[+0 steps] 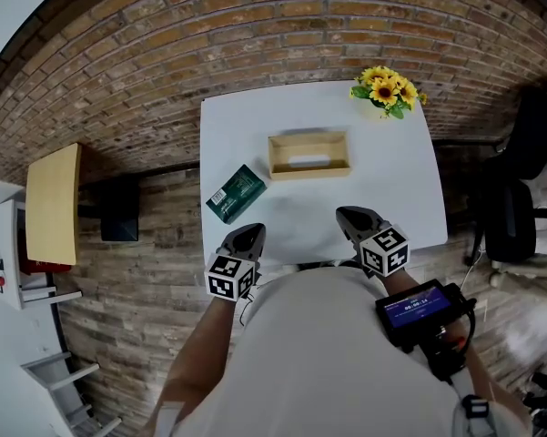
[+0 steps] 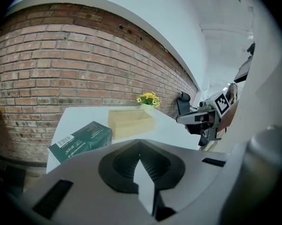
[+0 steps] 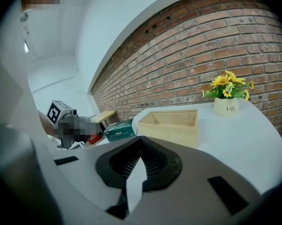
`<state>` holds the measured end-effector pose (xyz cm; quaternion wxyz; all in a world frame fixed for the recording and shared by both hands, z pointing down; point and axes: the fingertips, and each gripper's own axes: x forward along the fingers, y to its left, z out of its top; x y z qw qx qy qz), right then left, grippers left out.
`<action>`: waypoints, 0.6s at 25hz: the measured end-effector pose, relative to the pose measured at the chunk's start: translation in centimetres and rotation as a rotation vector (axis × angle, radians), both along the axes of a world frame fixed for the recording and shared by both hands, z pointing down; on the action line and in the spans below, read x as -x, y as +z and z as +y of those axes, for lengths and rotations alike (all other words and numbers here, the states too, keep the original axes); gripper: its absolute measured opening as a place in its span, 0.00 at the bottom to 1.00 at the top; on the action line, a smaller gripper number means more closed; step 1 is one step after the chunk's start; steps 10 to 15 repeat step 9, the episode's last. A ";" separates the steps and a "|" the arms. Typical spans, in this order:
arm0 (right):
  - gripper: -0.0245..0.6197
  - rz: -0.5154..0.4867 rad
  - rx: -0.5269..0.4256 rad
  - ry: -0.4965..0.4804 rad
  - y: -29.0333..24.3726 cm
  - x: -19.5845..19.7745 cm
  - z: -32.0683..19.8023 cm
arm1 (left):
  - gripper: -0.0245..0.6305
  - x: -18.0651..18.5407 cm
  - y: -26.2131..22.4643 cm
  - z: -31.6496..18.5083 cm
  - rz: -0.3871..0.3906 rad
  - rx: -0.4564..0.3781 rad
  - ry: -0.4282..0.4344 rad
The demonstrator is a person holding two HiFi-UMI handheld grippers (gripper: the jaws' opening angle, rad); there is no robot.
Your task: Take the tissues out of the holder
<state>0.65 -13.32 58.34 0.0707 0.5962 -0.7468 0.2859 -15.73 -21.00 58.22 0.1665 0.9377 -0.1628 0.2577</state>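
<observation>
— On the desk [image 1: 391, 180], where's the green tissue pack [image 1: 236, 193]?
— Lying flat just beside the wooden holder [image 1: 309, 172], on its left, outside it.
— Tools?
— Left tool [image 1: 248, 235] and right tool [image 1: 352, 217] both sit over the near edge, well short of the holder. Jaws pressed together on both, nothing between them.
— Anything else?
— Sunflower pot [image 1: 387, 91] at the far right corner, apart from the holder.

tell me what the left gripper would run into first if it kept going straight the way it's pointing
Most likely the wooden holder: it sits straight ahead of the left gripper in that gripper's view. The green pack lies just left of that line, so a graze isn't ruled out.
</observation>
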 end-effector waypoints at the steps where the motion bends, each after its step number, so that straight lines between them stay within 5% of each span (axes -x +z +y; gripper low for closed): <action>1: 0.05 0.000 0.001 0.001 0.0 -0.1 0.0 | 0.05 -0.1 0.0 -0.1 -0.001 0.001 0.001; 15: 0.05 -0.004 0.007 0.002 0.2 -0.4 -0.6 | 0.05 -0.6 0.3 -0.6 -0.010 0.008 0.015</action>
